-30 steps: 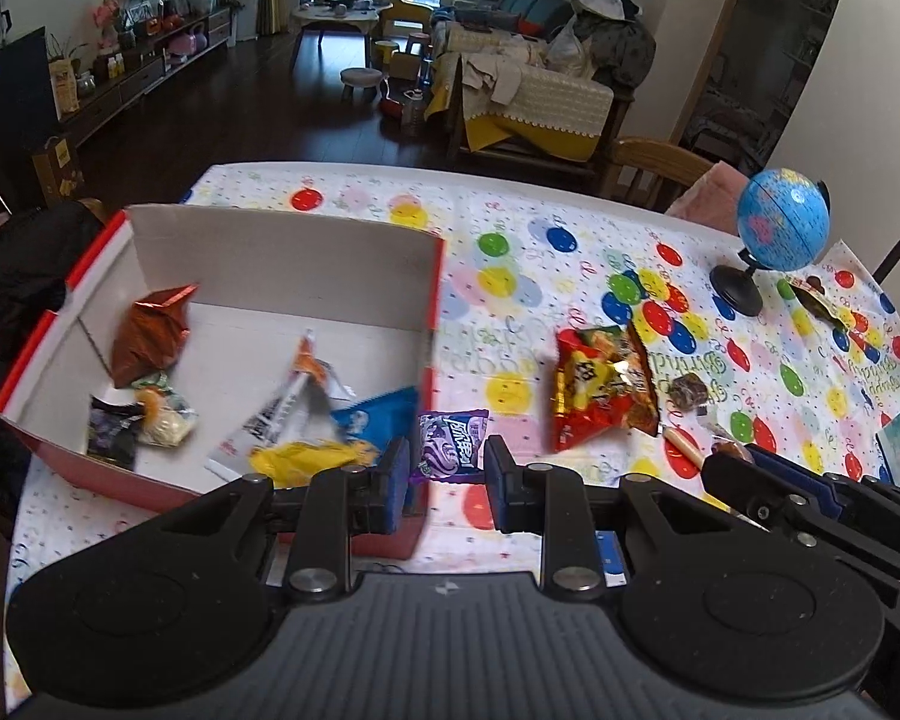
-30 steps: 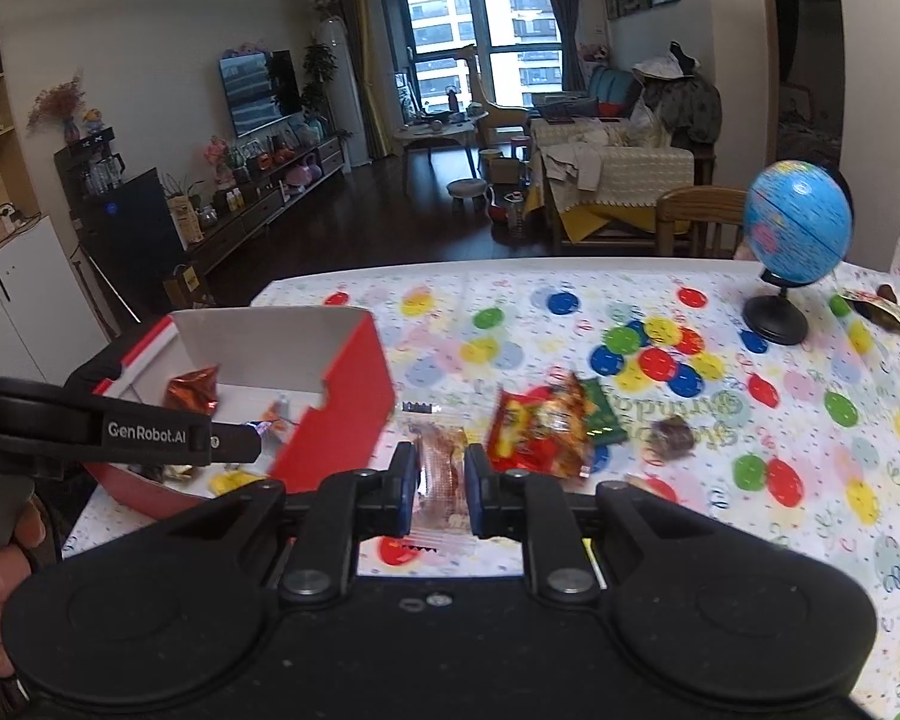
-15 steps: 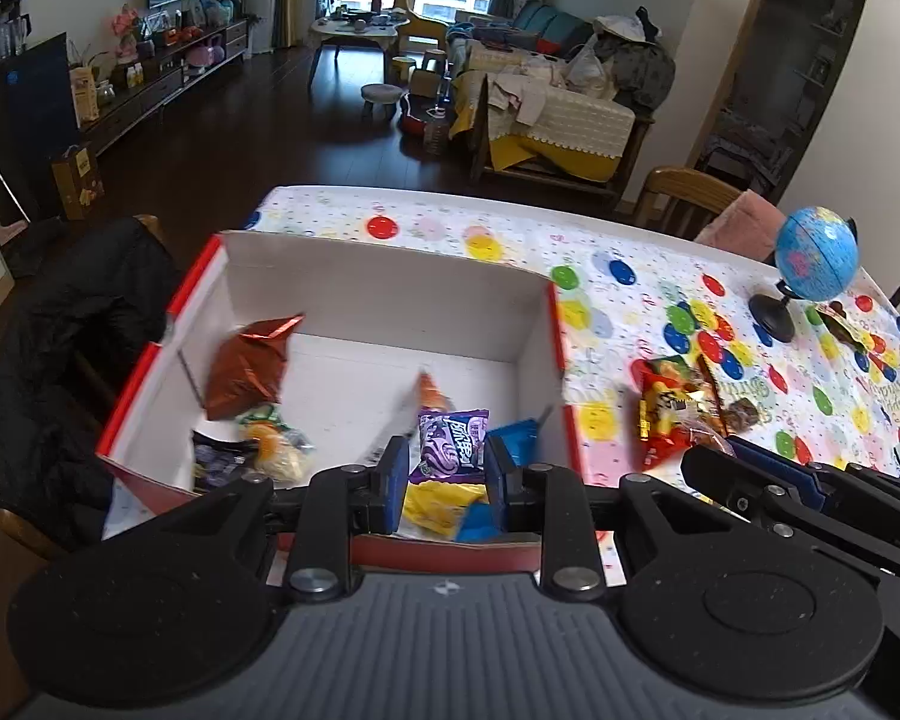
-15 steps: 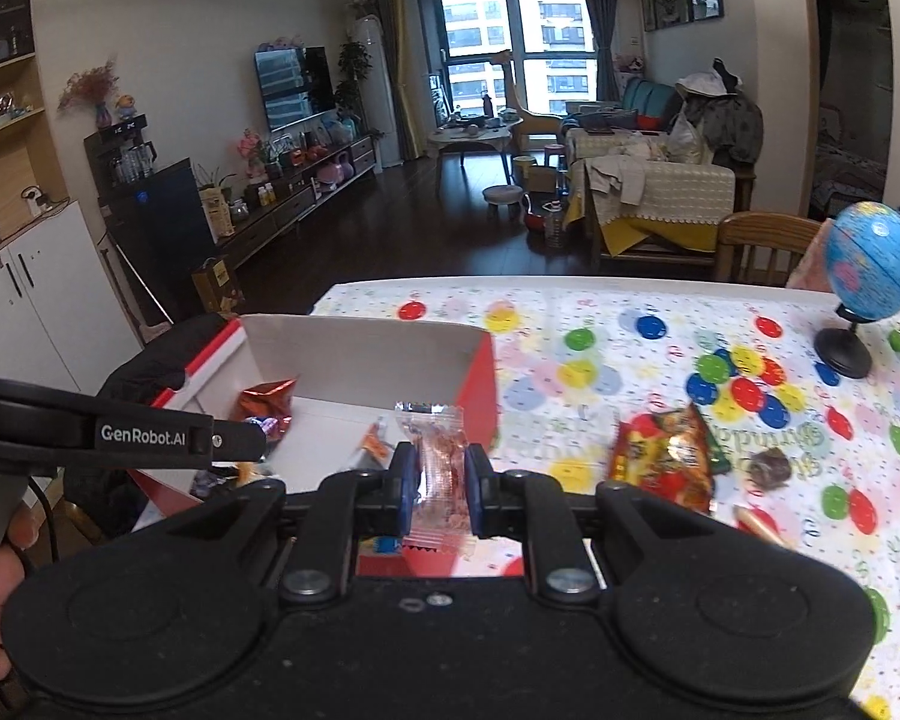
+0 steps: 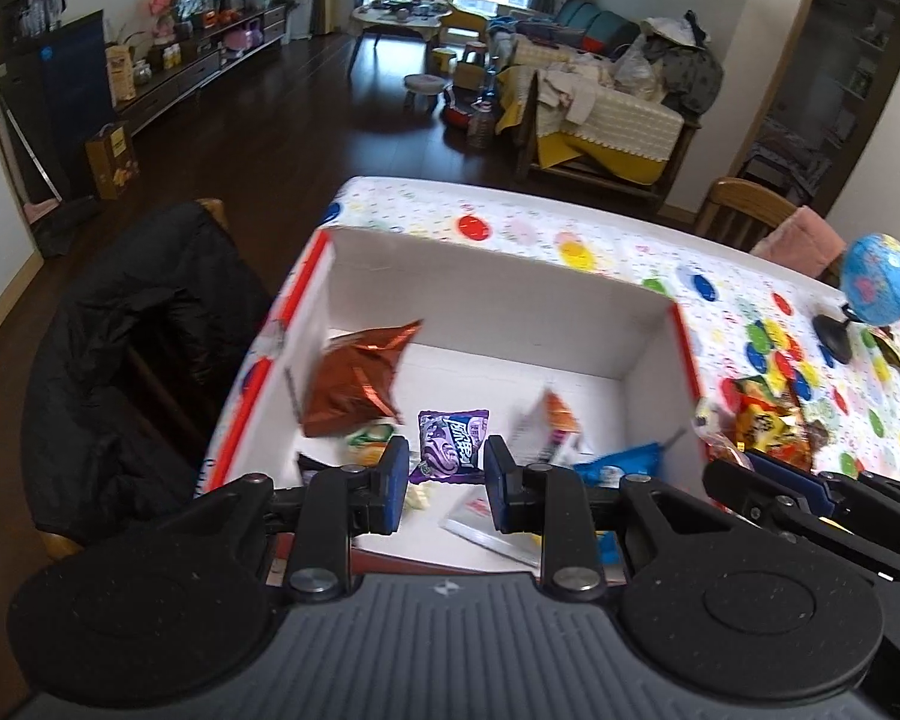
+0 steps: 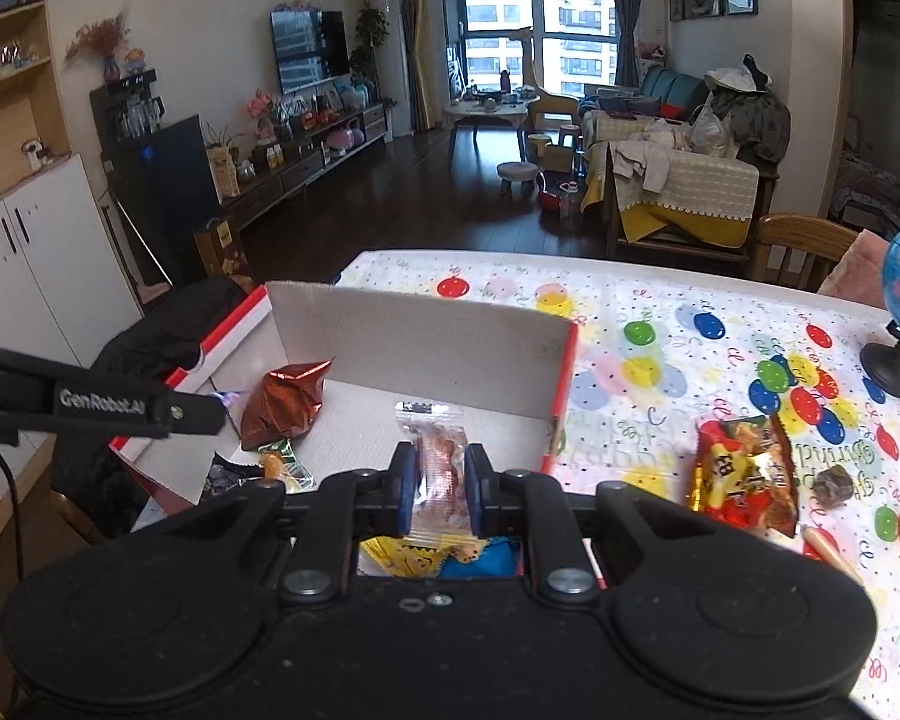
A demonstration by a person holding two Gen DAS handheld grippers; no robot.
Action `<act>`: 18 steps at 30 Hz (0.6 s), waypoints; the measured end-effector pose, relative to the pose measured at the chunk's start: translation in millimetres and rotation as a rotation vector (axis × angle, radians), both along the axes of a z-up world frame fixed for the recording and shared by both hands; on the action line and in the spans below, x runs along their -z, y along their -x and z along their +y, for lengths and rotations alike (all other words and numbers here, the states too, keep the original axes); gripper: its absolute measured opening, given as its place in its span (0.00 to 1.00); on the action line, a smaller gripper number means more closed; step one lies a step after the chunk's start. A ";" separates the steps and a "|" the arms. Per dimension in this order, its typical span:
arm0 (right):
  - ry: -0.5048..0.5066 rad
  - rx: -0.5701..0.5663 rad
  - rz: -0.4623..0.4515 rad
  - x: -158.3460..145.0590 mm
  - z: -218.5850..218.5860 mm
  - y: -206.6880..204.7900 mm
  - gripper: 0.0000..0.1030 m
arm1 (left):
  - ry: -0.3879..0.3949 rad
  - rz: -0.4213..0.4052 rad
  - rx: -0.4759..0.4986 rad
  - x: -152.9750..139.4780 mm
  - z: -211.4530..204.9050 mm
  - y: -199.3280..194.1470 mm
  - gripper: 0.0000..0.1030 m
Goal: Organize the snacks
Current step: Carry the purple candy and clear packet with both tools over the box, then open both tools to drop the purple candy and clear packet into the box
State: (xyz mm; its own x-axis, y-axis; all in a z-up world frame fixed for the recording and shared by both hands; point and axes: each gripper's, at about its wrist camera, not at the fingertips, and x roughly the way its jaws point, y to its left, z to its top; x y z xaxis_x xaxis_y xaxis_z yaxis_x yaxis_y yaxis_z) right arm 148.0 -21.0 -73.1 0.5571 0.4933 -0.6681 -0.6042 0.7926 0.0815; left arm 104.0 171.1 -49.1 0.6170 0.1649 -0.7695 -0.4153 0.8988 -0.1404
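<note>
A red and white cardboard box [image 5: 498, 294] stands on the table's left end and holds several snack packs, among them a copper foil bag [image 5: 354, 378]. My left gripper [image 5: 441, 477] hangs over the box, its jaws apart around a purple snack pack [image 5: 453, 447] that sits between the pads. My right gripper [image 6: 441, 495] is shut on a clear pack of reddish snacks [image 6: 441, 462], over the box's [image 6: 420, 336] near right corner. The copper bag [image 6: 282, 402] shows there too.
A red and yellow snack bag [image 6: 744, 474] and a small brown sweet [image 6: 834, 483] lie on the balloon-print tablecloth [image 6: 660, 312] right of the box. A blue globe [image 5: 879, 279] stands at the far right. A chair with a black coat [image 5: 144, 324] is at the table's left.
Both grippers moved left from over the table to over the box, carrying their packs. The left jaws now stand a little wider around the purple pack.
</note>
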 end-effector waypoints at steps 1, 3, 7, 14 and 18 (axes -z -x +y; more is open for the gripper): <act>0.009 0.000 0.003 3.1 4.0 -1.3 0.14 | 0.001 0.006 -0.008 2.6 5.5 -0.4 0.25; 0.027 0.001 0.010 9.6 11.4 -3.5 0.14 | 0.004 0.020 -0.023 8.3 16.2 -1.4 0.25; 0.069 -0.006 0.010 21.7 26.7 -9.6 0.14 | 0.009 0.050 -0.042 21.4 34.4 -5.3 0.25; 0.136 -0.009 0.048 43.8 47.2 -23.5 0.14 | 0.004 0.109 -0.041 45.6 48.0 -22.0 0.25; 0.159 -0.002 0.083 54.8 52.5 -28.5 0.15 | 0.005 0.133 -0.015 57.0 48.6 -30.3 0.25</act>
